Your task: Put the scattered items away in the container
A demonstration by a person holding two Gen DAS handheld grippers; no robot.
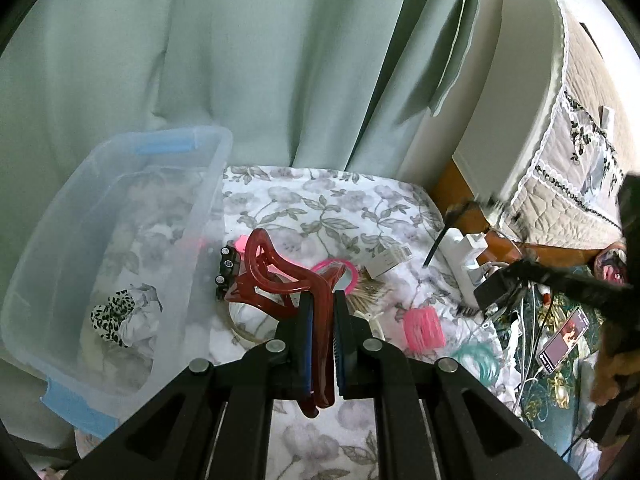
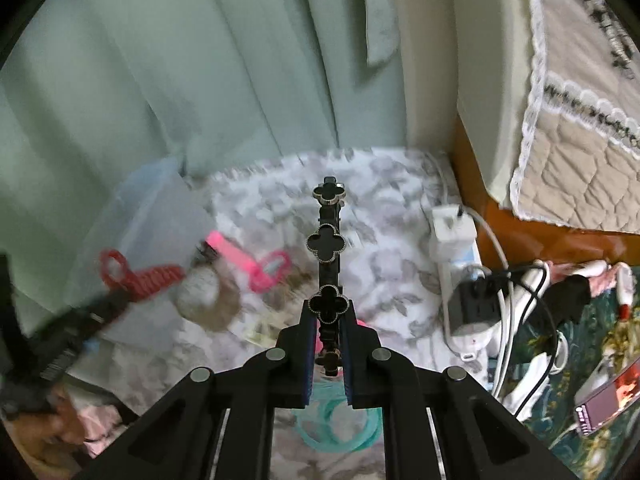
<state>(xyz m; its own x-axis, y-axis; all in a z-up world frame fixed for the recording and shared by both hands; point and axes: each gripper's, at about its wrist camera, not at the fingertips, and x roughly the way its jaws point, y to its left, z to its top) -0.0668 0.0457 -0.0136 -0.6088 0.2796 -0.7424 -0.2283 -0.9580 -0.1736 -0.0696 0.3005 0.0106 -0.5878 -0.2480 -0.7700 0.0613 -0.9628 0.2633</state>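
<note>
Black left gripper [image 1: 320, 344] at bottom centre clamps a stiff, light red claw clip [image 1: 276, 280] by its hinge; right gripper [image 2: 329, 344] pinches a rigid black clover clip [image 2: 326, 240].

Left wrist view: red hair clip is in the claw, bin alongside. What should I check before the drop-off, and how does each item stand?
1. Left claw shut on the red hair clip: ok.
2. Clip lifted clear of the floral cloth: cannot tell.
3. Clear bin open, no lid on it: ok.
4. Room inside the bin: ok, only a leopard scrunchie shows.
5. Right claw shut on the black clover clip: ok.
6. Claw already over the bin: not ok, it is beside it.
</note>
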